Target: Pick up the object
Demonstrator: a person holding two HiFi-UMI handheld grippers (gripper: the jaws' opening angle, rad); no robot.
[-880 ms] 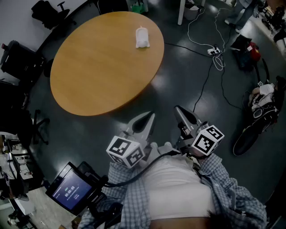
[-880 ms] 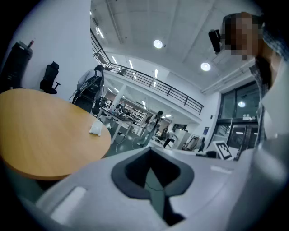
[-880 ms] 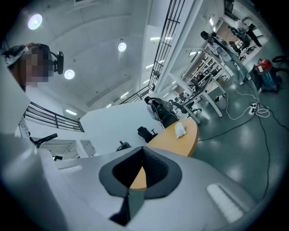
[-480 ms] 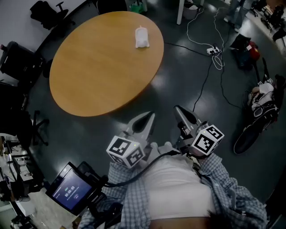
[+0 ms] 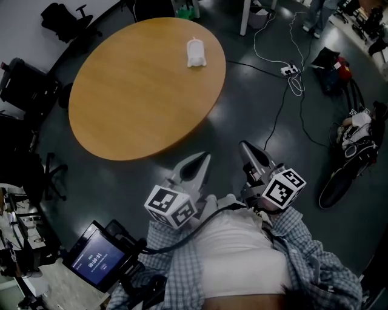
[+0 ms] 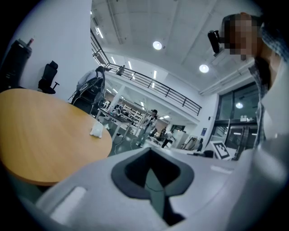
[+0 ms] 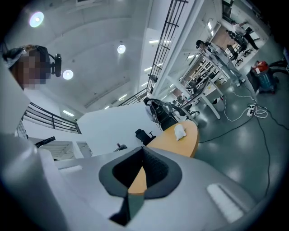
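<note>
A small white soft object (image 5: 195, 53) lies near the far edge of the round wooden table (image 5: 133, 103). It also shows in the left gripper view as the white object (image 6: 96, 130) and in the right gripper view as the white object (image 7: 180, 131). My left gripper (image 5: 202, 159) and right gripper (image 5: 245, 148) are held close to the person's body, over the dark floor, short of the table's near edge. Both point toward the table. Each has its jaws together with nothing between them, left gripper (image 6: 151, 178), right gripper (image 7: 134, 177).
Black office chairs (image 5: 21, 82) stand left of the table. White cables and a power strip (image 5: 290, 69) trail over the floor to the right, with bags (image 5: 354, 136) beyond. A small screen device (image 5: 97, 257) hangs at the person's left side. A white post (image 5: 245, 17) stands behind the table.
The head view has shifted slightly, so the table sits a touch lower and further right. Both grippers stay where they were, jaws together.
</note>
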